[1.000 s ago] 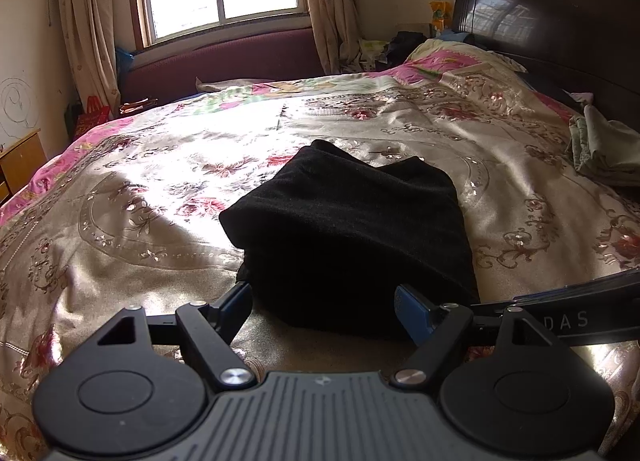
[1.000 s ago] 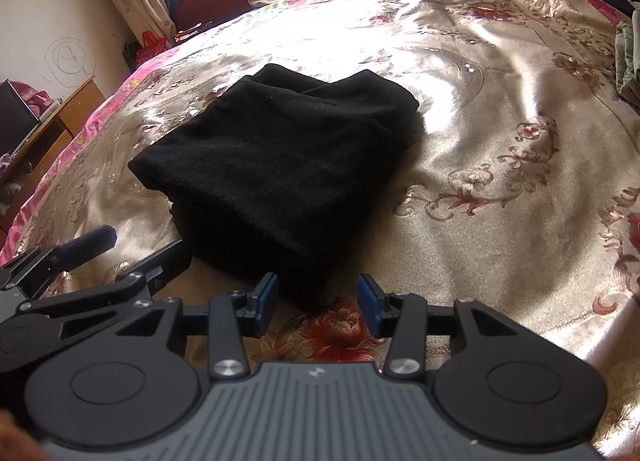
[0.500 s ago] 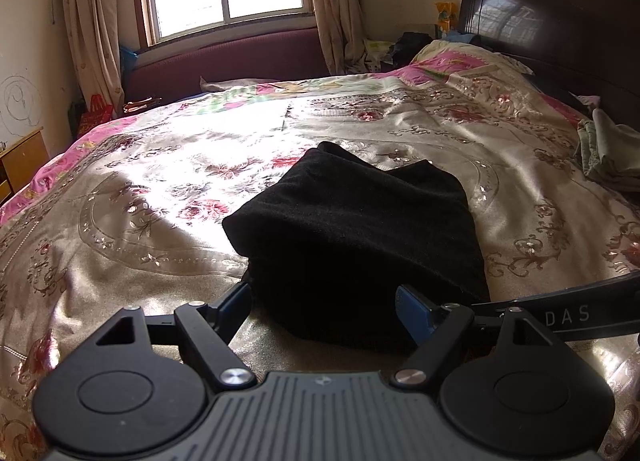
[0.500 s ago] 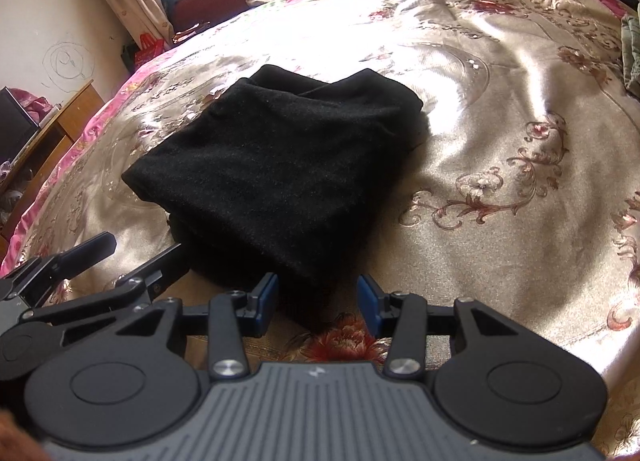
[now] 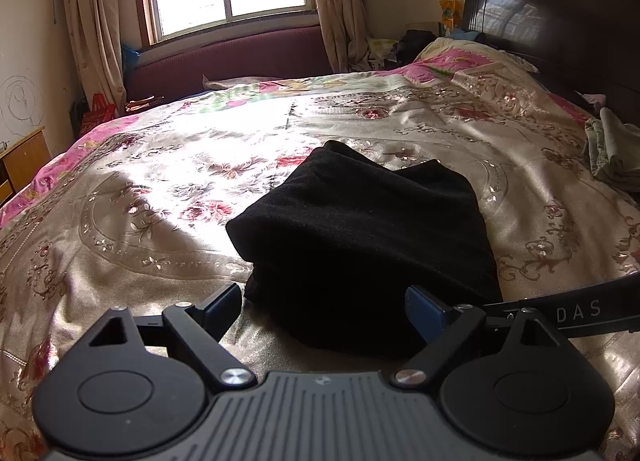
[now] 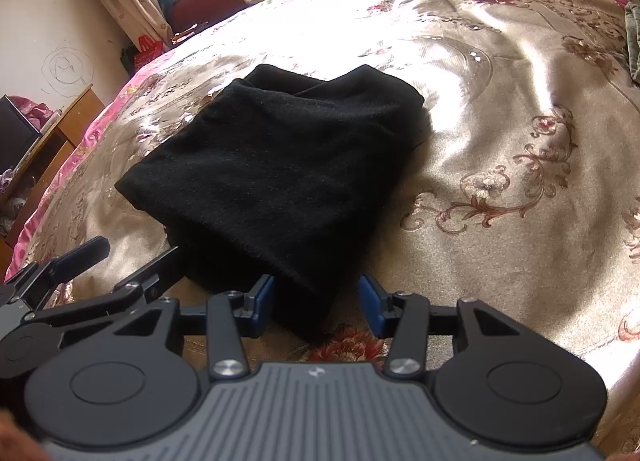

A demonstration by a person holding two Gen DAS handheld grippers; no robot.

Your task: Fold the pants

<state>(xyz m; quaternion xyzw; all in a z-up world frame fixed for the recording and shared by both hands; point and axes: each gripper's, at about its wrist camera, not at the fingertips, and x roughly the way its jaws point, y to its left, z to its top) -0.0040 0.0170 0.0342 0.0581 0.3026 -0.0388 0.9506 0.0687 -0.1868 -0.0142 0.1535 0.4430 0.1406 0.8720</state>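
Note:
The black pants [image 5: 360, 233] lie folded into a thick stack on the floral bedspread [image 5: 160, 189]; they also show in the right wrist view [image 6: 280, 165]. My left gripper [image 5: 324, 305] is open, its fingers either side of the stack's near edge, empty. My right gripper [image 6: 316, 301] is open around the stack's near corner without pinching it. The left gripper's fingers [image 6: 80, 257] show at the left of the right wrist view. A right gripper finger [image 5: 568, 309] shows at the right of the left wrist view.
A dark headboard [image 5: 560, 21] stands at the right. A greenish cloth pile [image 5: 612, 153] lies near the bed's right side. A maroon window bench [image 5: 240, 57] and curtains are beyond the bed. A wooden cabinet [image 5: 24, 161] stands at the left.
Both grippers have drawn back a little from the folded pants and tilted up slightly. The pants have not moved. Both stay open.

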